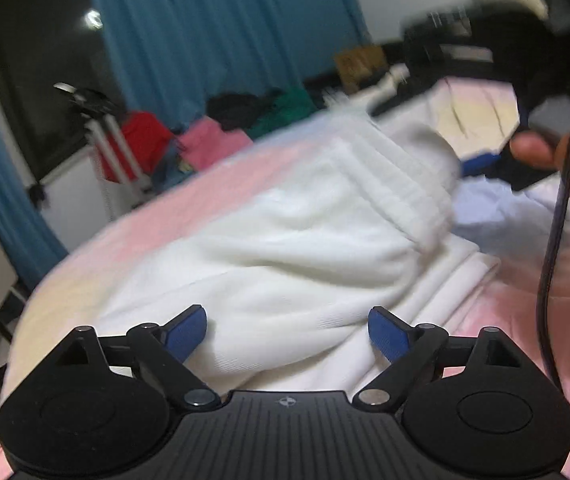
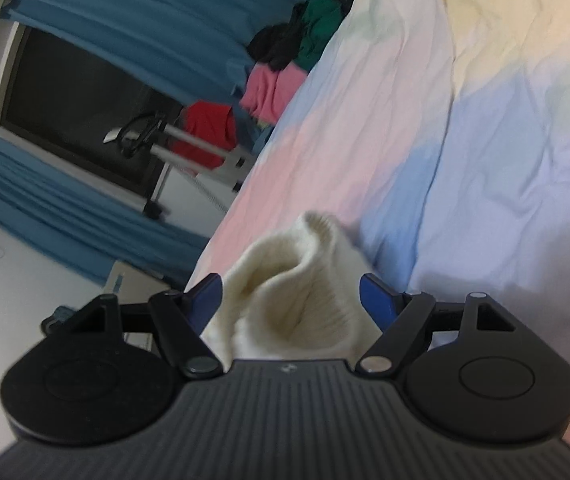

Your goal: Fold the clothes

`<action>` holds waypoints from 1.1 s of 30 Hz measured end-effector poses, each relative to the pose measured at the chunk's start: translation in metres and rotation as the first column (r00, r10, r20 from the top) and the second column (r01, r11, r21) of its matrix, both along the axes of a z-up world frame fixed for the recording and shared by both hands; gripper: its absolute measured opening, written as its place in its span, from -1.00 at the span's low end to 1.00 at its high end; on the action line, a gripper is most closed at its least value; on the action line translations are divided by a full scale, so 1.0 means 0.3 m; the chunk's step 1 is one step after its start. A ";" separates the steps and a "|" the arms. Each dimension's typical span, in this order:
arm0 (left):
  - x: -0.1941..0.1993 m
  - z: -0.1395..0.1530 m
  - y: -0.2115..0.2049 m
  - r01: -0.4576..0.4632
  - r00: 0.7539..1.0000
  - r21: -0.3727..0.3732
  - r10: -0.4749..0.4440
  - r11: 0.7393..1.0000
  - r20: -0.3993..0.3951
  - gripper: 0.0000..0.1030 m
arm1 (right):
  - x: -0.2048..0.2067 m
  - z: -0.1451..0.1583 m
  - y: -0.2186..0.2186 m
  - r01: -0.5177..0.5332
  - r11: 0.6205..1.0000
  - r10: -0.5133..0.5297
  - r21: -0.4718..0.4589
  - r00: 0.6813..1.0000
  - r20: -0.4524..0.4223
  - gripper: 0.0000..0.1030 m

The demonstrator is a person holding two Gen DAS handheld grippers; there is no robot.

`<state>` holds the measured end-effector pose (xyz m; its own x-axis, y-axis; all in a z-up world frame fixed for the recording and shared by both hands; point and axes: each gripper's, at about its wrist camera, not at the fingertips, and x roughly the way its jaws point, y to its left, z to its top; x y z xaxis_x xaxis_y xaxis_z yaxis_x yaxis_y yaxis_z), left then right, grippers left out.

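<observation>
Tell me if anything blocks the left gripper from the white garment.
Nothing visible does. The left gripper is open, its fingers already straddling a fold of the white garment on the bedspread; the black cable hangs off to the side.

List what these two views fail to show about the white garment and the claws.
- White garment, left wrist view: its near end is hidden by the left claw; motion blur smears the far end.
- Right wrist view: the bunched fabric in the right claw is hidden below by the claw's body; whether the spread fingers pinch it is unclear.
- Garment type: undeterminable.
</observation>
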<state>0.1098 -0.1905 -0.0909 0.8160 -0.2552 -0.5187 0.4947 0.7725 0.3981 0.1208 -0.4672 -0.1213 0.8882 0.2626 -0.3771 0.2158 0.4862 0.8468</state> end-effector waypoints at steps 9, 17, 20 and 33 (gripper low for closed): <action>0.070 0.025 0.279 -0.139 0.987 -0.013 0.140 0.990 0.080 0.76 | -0.050 0.042 0.083 -0.028 0.998 0.027 -0.056 0.999 -0.034 0.57; 0.079 -0.001 0.333 -0.232 0.972 -0.078 0.235 0.970 0.030 0.78 | -0.055 0.023 0.131 -0.022 0.989 -0.006 -0.148 0.984 -0.181 0.62; 0.019 0.000 0.330 -0.259 0.964 -0.120 0.264 0.958 0.031 0.78 | -0.060 0.000 0.134 -0.028 0.996 0.012 -0.085 0.982 -0.189 0.63; -0.082 -0.035 0.294 -0.254 0.955 -0.107 0.266 0.961 0.128 0.65 | -0.012 -0.010 0.236 -0.156 0.975 0.129 -0.156 0.977 -0.169 0.30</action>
<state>0.0852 -0.1024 -0.1013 0.9230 -0.0644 -0.3793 0.2162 0.9023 0.3730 0.1174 -0.3964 -0.1242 0.7723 0.3035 -0.5580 0.2578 0.6531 0.7121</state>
